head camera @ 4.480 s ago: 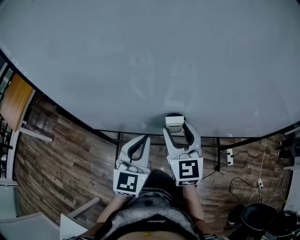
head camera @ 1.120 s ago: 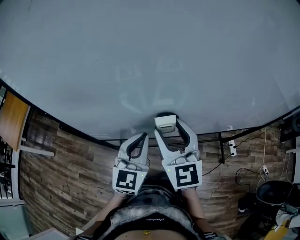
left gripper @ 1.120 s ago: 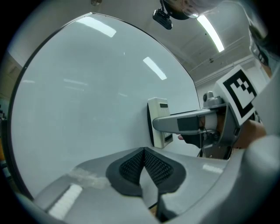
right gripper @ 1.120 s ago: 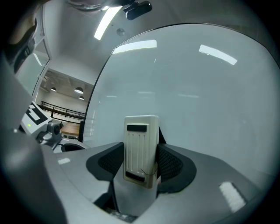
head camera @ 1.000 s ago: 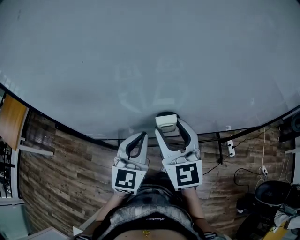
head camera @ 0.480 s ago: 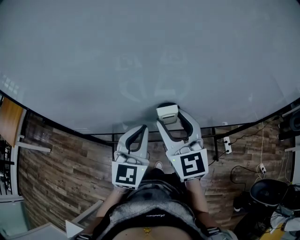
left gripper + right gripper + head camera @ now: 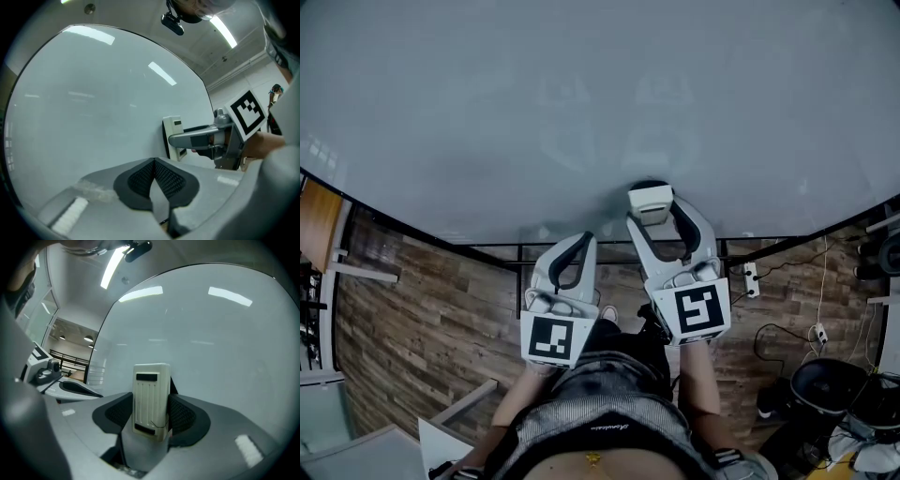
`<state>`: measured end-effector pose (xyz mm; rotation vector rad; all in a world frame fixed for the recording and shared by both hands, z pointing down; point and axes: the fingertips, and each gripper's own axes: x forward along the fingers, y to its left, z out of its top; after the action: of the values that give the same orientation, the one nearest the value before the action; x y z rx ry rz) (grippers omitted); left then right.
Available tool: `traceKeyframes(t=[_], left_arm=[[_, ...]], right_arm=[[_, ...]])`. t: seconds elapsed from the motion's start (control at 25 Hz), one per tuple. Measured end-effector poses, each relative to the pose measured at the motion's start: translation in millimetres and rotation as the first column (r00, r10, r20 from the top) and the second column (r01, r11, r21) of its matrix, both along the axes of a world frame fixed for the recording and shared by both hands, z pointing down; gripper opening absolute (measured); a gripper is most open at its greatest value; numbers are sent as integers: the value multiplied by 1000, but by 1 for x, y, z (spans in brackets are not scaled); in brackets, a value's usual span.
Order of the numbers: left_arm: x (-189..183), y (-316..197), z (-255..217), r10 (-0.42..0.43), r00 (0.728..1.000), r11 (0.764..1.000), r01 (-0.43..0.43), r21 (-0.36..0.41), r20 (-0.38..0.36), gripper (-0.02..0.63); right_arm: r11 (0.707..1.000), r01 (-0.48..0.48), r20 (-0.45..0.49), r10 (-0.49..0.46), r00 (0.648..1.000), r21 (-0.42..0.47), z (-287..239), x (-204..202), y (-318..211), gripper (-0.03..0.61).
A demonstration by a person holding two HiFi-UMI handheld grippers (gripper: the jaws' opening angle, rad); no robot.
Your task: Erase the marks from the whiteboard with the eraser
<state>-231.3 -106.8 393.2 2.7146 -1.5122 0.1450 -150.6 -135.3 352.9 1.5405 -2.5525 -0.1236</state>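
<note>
Whiteboard (image 7: 581,94), one eraser (image 7: 151,394) in right hand-held gripper (image 7: 150,414), left hand-held gripper (image 7: 153,174) closed

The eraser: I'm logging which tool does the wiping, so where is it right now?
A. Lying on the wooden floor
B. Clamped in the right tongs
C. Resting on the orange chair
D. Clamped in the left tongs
B: the white eraser stands clamped between the pads of the right tongs, against the whiteboard, while the left tongs are shut on nothing.
</note>
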Motion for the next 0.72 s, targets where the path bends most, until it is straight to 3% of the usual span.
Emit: traceKeyframes(t=[0.4, 0.72], left_arm=[[0, -9, 0, -13, 999, 1000, 14, -6, 29, 5], [-11, -23, -3, 45, 999, 999, -45, -23, -5, 5]], right_arm=[[1000, -7, 27, 7, 1000, 8, 0, 11, -10, 242], [997, -77, 29, 77, 997, 11, 0, 11, -20, 247]])
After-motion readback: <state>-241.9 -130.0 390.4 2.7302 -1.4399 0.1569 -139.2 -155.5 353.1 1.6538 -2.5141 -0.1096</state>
